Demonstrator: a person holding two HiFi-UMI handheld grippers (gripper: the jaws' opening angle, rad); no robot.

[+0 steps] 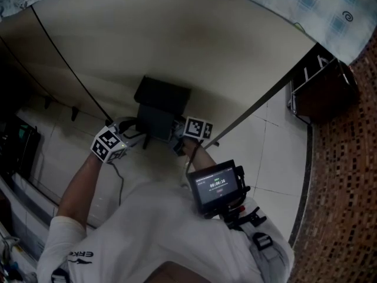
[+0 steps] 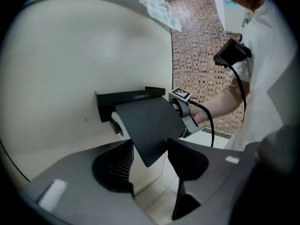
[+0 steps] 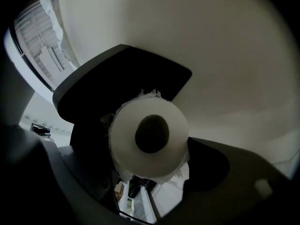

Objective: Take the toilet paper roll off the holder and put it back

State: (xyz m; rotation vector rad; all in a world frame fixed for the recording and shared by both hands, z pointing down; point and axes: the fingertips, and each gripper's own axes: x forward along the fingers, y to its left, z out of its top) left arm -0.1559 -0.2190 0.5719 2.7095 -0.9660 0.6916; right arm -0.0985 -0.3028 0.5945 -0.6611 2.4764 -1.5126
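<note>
Left fingers [image 2: 115,168] were spread, the flap [image 2: 147,125] of the holder [image 2: 126,96] loose between them. Right fingers [image 3: 208,161] looked clamped round the roll [image 3: 124,142], which sat under that flap, long axis running straight out ahead of them, so the right hand was closer.

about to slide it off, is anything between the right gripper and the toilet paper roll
Nothing visible does: the toilet paper roll sits end-on between the jaws of the right gripper. The holder's black cover flap only hangs over it from above.
</note>
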